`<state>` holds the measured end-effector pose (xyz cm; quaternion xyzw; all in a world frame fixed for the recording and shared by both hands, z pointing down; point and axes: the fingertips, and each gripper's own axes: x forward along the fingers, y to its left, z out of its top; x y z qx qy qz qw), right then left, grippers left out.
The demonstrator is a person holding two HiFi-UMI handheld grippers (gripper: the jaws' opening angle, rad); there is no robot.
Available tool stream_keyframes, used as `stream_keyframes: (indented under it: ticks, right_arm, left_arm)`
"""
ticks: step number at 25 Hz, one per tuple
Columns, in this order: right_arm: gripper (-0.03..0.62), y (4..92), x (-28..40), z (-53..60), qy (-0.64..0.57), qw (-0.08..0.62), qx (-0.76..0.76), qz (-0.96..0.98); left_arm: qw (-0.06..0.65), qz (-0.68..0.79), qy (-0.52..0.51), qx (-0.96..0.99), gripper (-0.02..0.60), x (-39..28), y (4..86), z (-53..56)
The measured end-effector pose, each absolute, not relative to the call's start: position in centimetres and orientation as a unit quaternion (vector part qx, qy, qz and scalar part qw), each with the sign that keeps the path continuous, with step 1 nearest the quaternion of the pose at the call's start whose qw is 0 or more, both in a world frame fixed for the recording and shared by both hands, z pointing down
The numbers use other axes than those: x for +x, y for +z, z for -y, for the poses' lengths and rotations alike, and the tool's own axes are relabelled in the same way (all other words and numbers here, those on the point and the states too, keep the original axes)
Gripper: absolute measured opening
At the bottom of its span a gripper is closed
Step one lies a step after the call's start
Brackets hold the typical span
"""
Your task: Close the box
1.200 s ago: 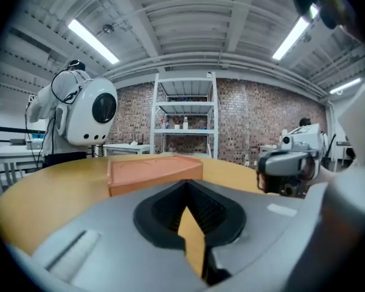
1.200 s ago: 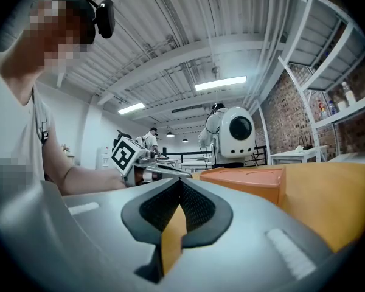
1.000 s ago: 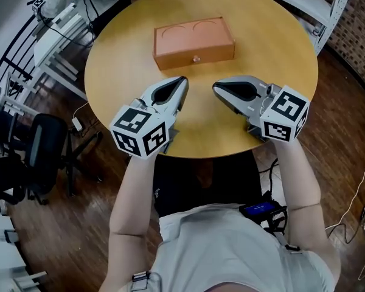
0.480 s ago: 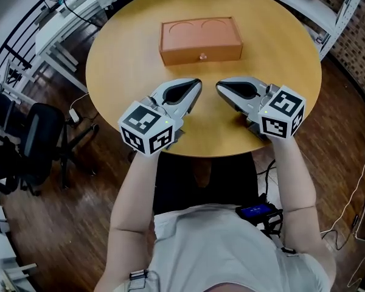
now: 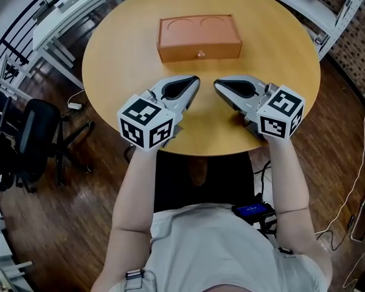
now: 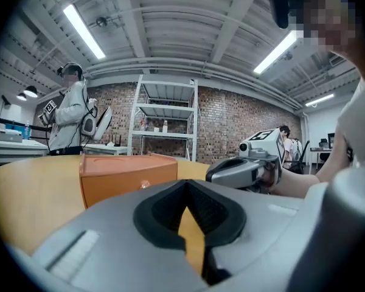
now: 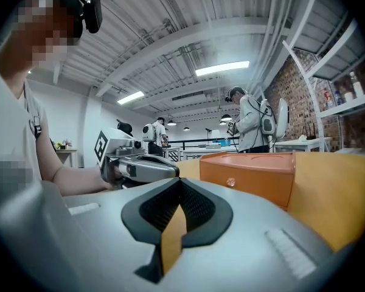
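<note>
On the far side of the round table [image 5: 121, 59], the orange box [image 5: 199, 37] is seen with its long side running left to right, straight ahead of the left gripper [image 5: 193, 82] and right gripper [image 5: 218, 85], both fully closed, empty and about equally near.

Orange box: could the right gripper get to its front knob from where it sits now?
Probably yes. Only bare table lies between the right gripper and the orange box, whose knob faces the person. The left gripper sits beside it, off that line. Both grippers are shut and empty.
</note>
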<state>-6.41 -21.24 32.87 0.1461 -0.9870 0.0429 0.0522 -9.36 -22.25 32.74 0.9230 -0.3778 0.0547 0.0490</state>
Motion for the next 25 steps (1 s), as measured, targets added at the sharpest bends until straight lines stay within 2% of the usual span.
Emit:
stream_keyframes:
  ticks: [25]
  right_arm:
    - [0.000,32.99,-6.42,21.20,0.043,0.054,0.145,0.987]
  left_arm:
    - [0.049,0.378,0.055,0.923,0.000,-9.33,32.80,22.23]
